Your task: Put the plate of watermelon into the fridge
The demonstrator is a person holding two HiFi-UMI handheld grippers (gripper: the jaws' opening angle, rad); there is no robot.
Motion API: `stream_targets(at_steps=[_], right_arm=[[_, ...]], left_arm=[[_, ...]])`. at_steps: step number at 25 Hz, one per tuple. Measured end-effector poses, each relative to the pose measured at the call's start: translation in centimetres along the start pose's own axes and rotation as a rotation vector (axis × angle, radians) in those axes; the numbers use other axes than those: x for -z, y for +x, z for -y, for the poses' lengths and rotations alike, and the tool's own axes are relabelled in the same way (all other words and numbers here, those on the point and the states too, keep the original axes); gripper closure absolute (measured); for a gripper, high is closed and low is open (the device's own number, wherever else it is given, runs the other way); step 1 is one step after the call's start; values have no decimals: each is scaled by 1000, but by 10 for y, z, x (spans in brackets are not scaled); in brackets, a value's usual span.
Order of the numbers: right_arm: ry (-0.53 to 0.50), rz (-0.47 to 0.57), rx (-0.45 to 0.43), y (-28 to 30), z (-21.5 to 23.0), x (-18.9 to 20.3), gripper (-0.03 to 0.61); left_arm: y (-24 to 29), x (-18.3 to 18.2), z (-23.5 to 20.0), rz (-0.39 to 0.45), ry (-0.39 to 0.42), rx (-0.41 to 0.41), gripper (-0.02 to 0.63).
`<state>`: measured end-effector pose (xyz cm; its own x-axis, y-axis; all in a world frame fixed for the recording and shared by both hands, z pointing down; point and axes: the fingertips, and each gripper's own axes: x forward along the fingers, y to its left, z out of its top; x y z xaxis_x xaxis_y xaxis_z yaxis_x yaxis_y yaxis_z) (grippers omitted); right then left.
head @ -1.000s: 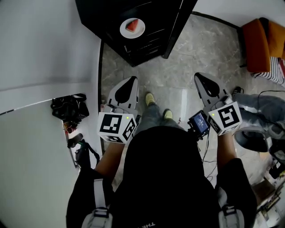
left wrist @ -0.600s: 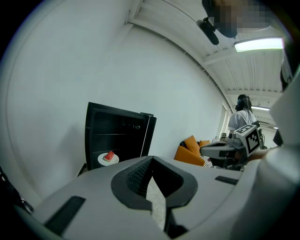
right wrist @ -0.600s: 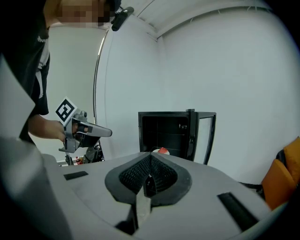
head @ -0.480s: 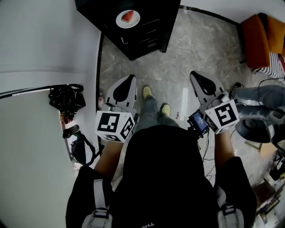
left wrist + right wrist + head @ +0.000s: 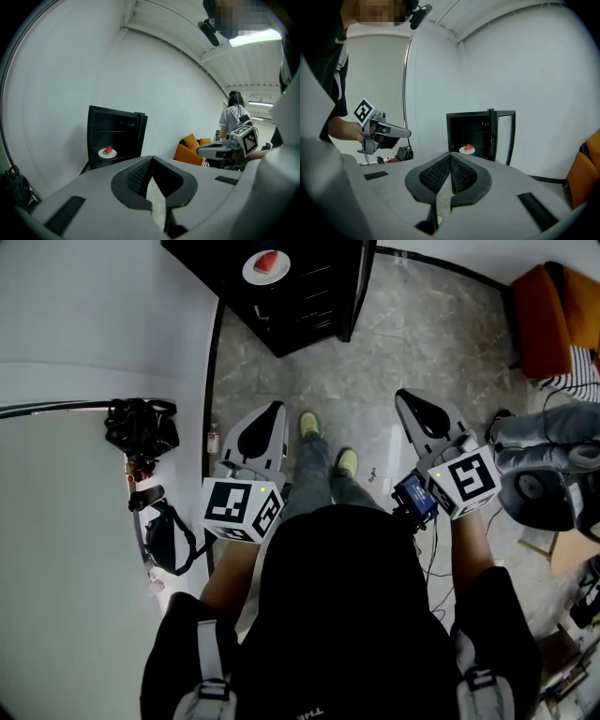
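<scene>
A marble floor (image 5: 375, 362) runs to the black fridge (image 5: 309, 310). The plate (image 5: 253, 271) of watermelon (image 5: 268, 261) sits on its shelf, well ahead of both tongs. The left tongs (image 5: 275, 411) and right tongs (image 5: 403, 397) are clenched and empty. The left lines up with the plate, the right with the open door (image 5: 360, 287).

Watermelon plate (image 5: 266, 266) sits inside the open black fridge (image 5: 305, 306).

The marble floor (image 5: 403, 381) up to the open black fridge (image 5: 309, 315) at twelve o'clock is free. Its door (image 5: 356, 292) sticks out at one. A white wall (image 5: 94, 324) and black bags (image 5: 141, 426) block nine o'clock. An orange sofa (image 5: 539, 320) sits at two.
</scene>
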<state>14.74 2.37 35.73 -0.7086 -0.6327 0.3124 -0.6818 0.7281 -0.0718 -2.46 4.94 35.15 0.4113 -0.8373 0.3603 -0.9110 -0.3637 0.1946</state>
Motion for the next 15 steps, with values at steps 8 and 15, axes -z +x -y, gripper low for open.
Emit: stream_targets(at_steps=[8,15], right_arm=[[91,-13,1,-25,-2,15,566],[77,-30,3,-25,-13,14,566]], left_arm=[[-8,-5,24,-2,29,16,604],[-12,-8,22,3,38,34,604]])
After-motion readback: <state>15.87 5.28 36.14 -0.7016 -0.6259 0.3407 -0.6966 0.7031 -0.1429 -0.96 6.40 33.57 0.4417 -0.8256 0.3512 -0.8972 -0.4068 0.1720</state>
